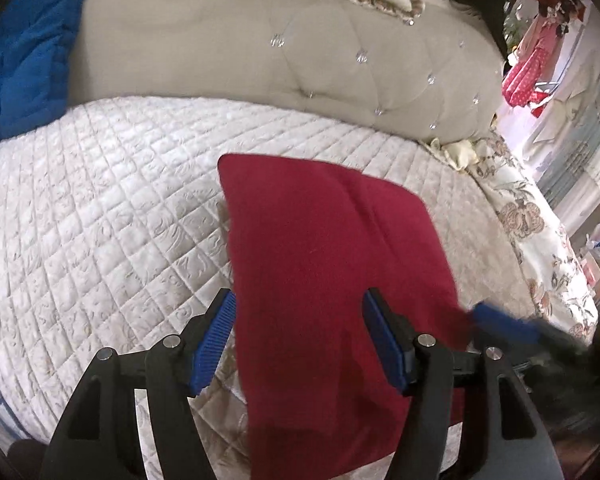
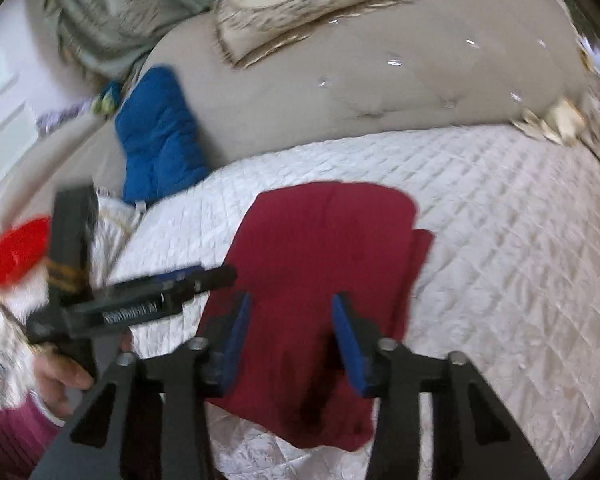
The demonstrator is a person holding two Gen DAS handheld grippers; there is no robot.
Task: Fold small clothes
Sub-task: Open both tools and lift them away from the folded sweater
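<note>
On the far left lies a blue blanket (image 1: 24, 52), up against the soft grey headboard (image 1: 260, 64). Next comes the white bed cover (image 1: 100, 200), and the red cloth (image 1: 328, 248) lies flat on it, a bit right of the middle. It looks folded into a long shape already, and in the right wrist view a small layer peeks out at its right edge.

The left gripper (image 1: 298, 328) hangs over the near part of the cloth. Its jaws are wide open and hold nothing. One blue pad is over the cloth's left edge and the other is over the red part. The right gripper (image 2: 292, 334) is just beside it, over the same near end, with its jaws open and empty too.

I think the next job is to grab the near end and fold it up to the far end. To do it well, each gripper should pinch a near corner, catching all the layers, then lift together and lay the edges even
</note>
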